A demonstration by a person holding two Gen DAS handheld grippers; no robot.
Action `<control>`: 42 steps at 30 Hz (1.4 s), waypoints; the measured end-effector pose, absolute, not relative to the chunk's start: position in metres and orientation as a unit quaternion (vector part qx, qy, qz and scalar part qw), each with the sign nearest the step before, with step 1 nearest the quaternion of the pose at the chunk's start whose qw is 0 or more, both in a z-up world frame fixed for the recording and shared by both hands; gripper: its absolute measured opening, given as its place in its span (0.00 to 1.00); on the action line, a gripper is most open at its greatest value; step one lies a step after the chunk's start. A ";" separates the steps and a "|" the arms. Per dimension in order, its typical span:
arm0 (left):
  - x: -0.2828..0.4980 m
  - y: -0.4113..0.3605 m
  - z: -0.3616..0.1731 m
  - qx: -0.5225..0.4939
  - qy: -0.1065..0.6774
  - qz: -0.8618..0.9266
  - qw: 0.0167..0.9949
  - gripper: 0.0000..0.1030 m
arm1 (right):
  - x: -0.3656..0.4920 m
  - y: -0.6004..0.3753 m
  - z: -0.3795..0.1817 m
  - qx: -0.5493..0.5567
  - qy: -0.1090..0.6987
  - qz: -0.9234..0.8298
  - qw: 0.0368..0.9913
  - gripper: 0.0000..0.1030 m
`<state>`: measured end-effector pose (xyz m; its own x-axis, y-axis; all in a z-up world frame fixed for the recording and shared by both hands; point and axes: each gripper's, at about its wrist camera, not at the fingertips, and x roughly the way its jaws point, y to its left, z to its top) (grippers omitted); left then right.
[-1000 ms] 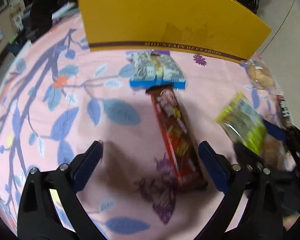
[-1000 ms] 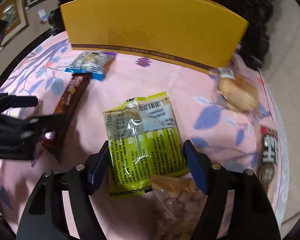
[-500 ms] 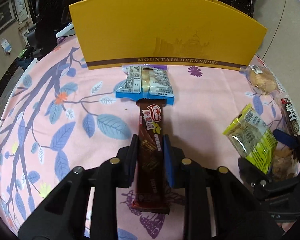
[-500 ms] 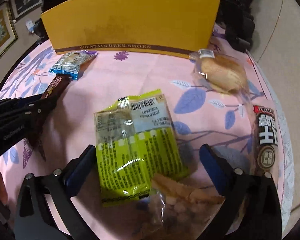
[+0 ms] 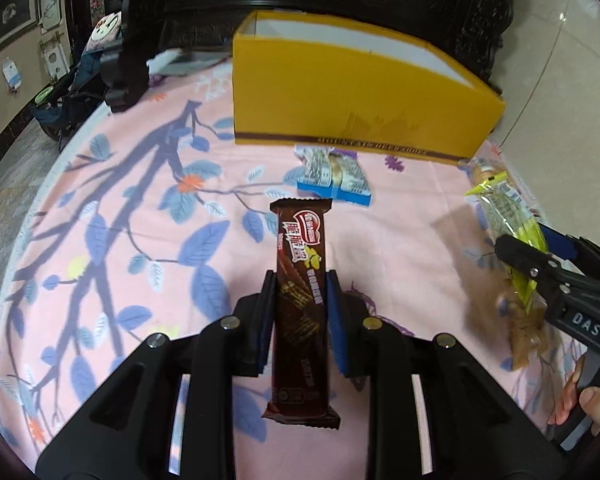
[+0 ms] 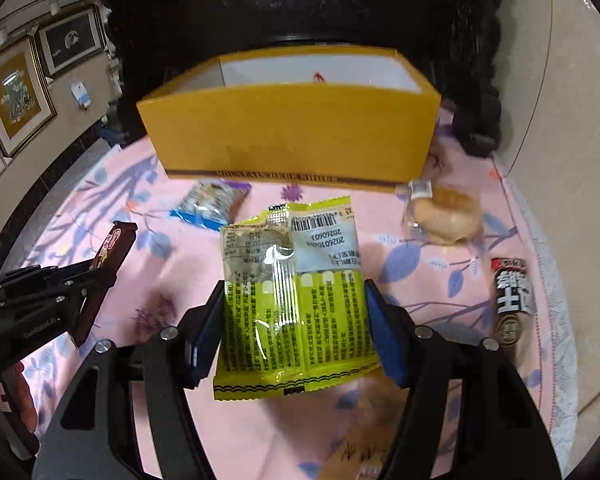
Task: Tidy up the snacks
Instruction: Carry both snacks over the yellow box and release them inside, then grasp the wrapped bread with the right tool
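Note:
My left gripper [image 5: 300, 280] is shut on a brown chocolate wafer bar [image 5: 300, 260] and holds it above the pink tablecloth. It also shows at the left of the right wrist view [image 6: 108, 252]. My right gripper [image 6: 292, 292] is shut on a yellow-green snack packet [image 6: 296, 280] and holds it lifted; the packet shows at the right of the left wrist view [image 5: 516, 232]. An open yellow box [image 5: 356, 96] [image 6: 292, 136] stands at the back of the table, with a white inside.
A blue-edged biscuit pack [image 5: 334, 174] [image 6: 210, 202] lies in front of the box. A wrapped bun [image 6: 444, 210] and a dark snack bar [image 6: 512, 296] lie at the right. A clear bag of nuts [image 5: 528, 328] lies under the right gripper. The table edge curves at the right.
The left gripper has risen with the wafer bar it closed on. The right gripper has closed on the yellow-green packet and lifted it. Both views now look down into the box.

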<state>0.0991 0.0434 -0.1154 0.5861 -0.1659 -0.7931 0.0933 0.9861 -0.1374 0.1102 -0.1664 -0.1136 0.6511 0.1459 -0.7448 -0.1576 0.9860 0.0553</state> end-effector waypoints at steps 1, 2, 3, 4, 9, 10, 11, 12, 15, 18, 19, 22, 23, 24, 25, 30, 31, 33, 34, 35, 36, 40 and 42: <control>0.096 0.044 -0.112 -0.040 0.446 -0.075 0.891 0.23 | 0.109 -0.166 -0.112 -0.005 0.407 0.082 0.910 0.65; 0.094 0.044 -0.109 -0.040 0.443 -0.077 0.892 0.23 | 0.108 -0.166 -0.111 -0.005 0.408 0.082 0.909 0.65; 0.092 0.044 -0.106 -0.039 0.440 -0.079 0.893 0.23 | 0.107 -0.166 -0.110 -0.005 0.408 0.081 0.909 0.65; 0.091 0.044 -0.103 -0.039 0.439 -0.081 0.894 0.23 | 0.106 -0.166 -0.109 -0.005 0.407 0.081 0.910 0.65; 0.093 0.035 -0.086 -0.032 0.428 -0.095 0.898 0.23 | 0.105 -0.161 -0.097 -0.008 0.400 0.086 0.912 0.65; 0.096 0.033 -0.083 -0.029 0.425 -0.098 0.899 0.23 | 0.107 -0.161 -0.094 -0.007 0.398 0.087 0.913 0.65; 0.099 0.032 -0.079 -0.027 0.423 -0.100 0.900 0.23 | 0.109 -0.161 -0.092 -0.005 0.396 0.087 0.914 0.65; 0.107 0.029 -0.072 -0.024 0.421 -0.102 0.901 0.23 | 0.112 -0.162 -0.089 -0.003 0.395 0.089 0.915 0.65; 0.133 0.024 -0.054 -0.020 0.412 -0.104 0.905 0.23 | 0.129 -0.163 -0.075 0.004 0.387 0.096 0.917 0.65; 0.172 0.022 -0.031 -0.029 0.400 -0.099 0.911 0.23 | 0.158 -0.161 -0.052 0.007 0.374 0.096 0.922 0.65; 0.185 0.020 -0.024 -0.028 0.397 -0.095 0.912 0.23 | 0.173 -0.162 -0.043 0.012 0.371 0.099 0.923 0.65; 0.225 0.016 -0.006 -0.026 0.392 -0.081 0.916 0.23 | 0.211 -0.164 -0.022 0.021 0.366 0.101 0.925 0.65; 0.236 0.015 -0.002 -0.026 0.392 -0.078 0.916 0.23 | 0.225 -0.165 -0.015 0.023 0.364 0.099 0.926 0.65; 0.248 0.014 0.004 -0.026 0.391 -0.076 0.917 0.23 | 0.232 -0.165 -0.012 0.024 0.364 0.098 0.926 0.65; 0.257 0.014 0.008 -0.028 0.391 -0.076 0.917 0.23 | 0.242 -0.165 -0.007 0.026 0.362 0.097 0.927 0.65; 0.294 0.009 0.024 -0.020 0.385 -0.066 0.920 0.24 | 0.270 -0.163 0.005 0.026 0.359 0.095 0.928 0.65; 0.301 0.009 0.025 -0.019 0.386 -0.064 0.920 0.24 | 0.276 -0.163 0.006 0.027 0.357 0.093 0.929 0.65; 0.317 0.008 0.027 -0.018 0.390 -0.059 0.919 0.40 | 0.288 -0.165 0.010 0.034 0.346 0.087 0.933 0.68; 0.325 0.009 0.028 -0.015 0.391 -0.053 0.919 0.87 | 0.295 -0.166 0.013 0.035 0.334 0.083 0.938 0.78; 0.332 0.010 0.029 -0.010 0.389 -0.031 0.921 0.97 | 0.300 -0.168 0.016 0.032 0.323 0.071 0.943 0.83; 0.338 0.014 0.031 -0.005 0.378 -0.006 0.926 0.98 | 0.308 -0.171 0.019 0.022 0.323 0.048 0.945 0.98; 0.333 0.030 0.027 -0.018 0.383 -0.023 0.923 0.98 | 0.308 -0.189 0.028 0.017 0.339 0.053 0.939 0.99; 0.315 0.037 0.023 -0.026 0.374 -0.033 0.927 0.98 | 0.294 -0.200 0.032 0.004 0.337 0.049 0.940 0.99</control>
<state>0.3151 0.0373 0.0232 0.7188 -0.0798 -0.6907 0.0411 0.9965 -0.0724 0.2935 -0.2001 0.0319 0.7678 0.0940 -0.6337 -0.0886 0.9953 0.0403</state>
